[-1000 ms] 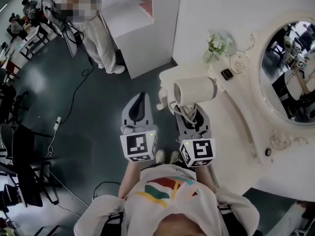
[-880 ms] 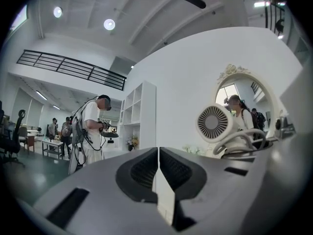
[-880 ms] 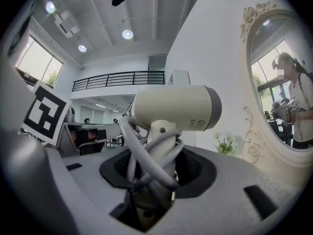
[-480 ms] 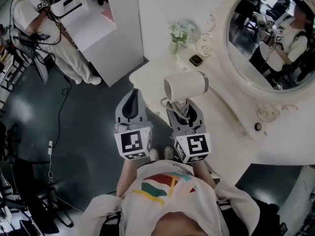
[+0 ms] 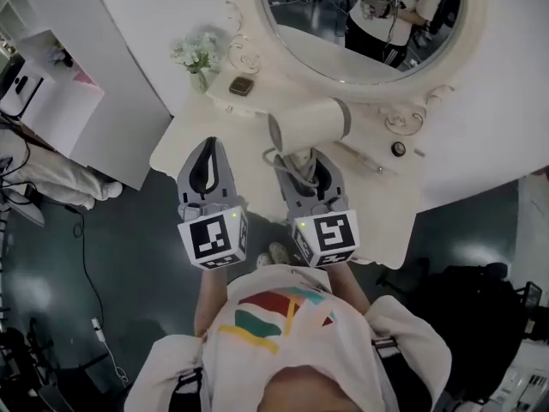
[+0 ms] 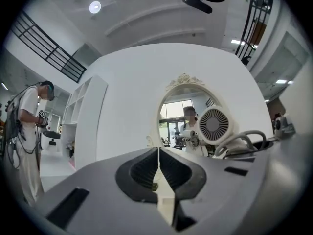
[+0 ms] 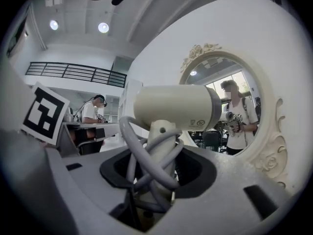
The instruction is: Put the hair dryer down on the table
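My right gripper (image 5: 300,163) is shut on the handle of a white hair dryer (image 5: 306,126), whose barrel lies crosswise above the white dressing table (image 5: 377,200). In the right gripper view the hair dryer (image 7: 173,106) stands upright between the jaws, its grey cord (image 7: 146,160) wound around the handle. My left gripper (image 5: 207,166) is shut with nothing in it, held beside the right one over the table's left front edge. In the left gripper view the left gripper (image 6: 159,168) has its jaws together, and the dryer's rear grille (image 6: 213,124) shows to the right.
An oval mirror (image 5: 364,24) in an ornate white frame hangs behind the table. A small vase of flowers (image 5: 196,56) and a small dark box (image 5: 241,85) stand at the table's back left. A white shelf unit (image 5: 51,75) is to the left. Another person (image 6: 27,126) stands far left.
The view has swung right and forward: the table and mirror now lie straight ahead under both grippers. The dryer stays held in the right gripper.
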The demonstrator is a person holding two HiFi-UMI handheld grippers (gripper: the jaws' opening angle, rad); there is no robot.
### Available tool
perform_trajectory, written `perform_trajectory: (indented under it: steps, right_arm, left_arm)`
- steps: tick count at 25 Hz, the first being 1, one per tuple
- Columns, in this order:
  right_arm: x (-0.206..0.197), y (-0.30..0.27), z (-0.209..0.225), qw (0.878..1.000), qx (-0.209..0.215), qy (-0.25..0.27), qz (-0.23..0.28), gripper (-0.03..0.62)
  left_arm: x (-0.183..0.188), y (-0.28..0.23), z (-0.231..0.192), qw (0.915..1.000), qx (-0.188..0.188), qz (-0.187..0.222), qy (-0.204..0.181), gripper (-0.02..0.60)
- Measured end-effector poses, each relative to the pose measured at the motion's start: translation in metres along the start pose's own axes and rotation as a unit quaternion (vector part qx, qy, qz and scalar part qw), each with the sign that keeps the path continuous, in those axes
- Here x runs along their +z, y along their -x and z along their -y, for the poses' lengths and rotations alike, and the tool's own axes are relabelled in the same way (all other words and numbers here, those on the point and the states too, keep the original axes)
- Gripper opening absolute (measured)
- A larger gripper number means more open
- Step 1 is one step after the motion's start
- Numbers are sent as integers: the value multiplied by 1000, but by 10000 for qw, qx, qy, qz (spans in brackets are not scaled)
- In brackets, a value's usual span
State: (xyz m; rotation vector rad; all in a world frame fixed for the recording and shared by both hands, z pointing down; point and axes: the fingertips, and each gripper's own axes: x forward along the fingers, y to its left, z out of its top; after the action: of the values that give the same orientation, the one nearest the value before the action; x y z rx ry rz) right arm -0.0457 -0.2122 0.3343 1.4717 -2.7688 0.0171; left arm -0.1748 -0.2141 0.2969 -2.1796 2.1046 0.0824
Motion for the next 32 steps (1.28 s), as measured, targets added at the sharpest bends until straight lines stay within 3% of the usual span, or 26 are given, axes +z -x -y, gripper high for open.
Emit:
perform_trajectory:
  steps: [5,11,22,32]
  right_arm:
    - [1,21,27,9992,-404,46,29,181]
    - [0,32,35,9983,-582,43,20,180]
    - [-7,29,39,9978,-660,22,-75,181]
    - [-24,9,36,9985,-420,-147,-334,181]
  left_arm:
    - [5,-10,29,9994,-340,94,61,11]
    - [7,-12,43,9986,-512,136,62,11]
    - [2,-16,40,9987,-492,70,63,11]
    - [-16,-14,30,9993,-315,-184,22,11]
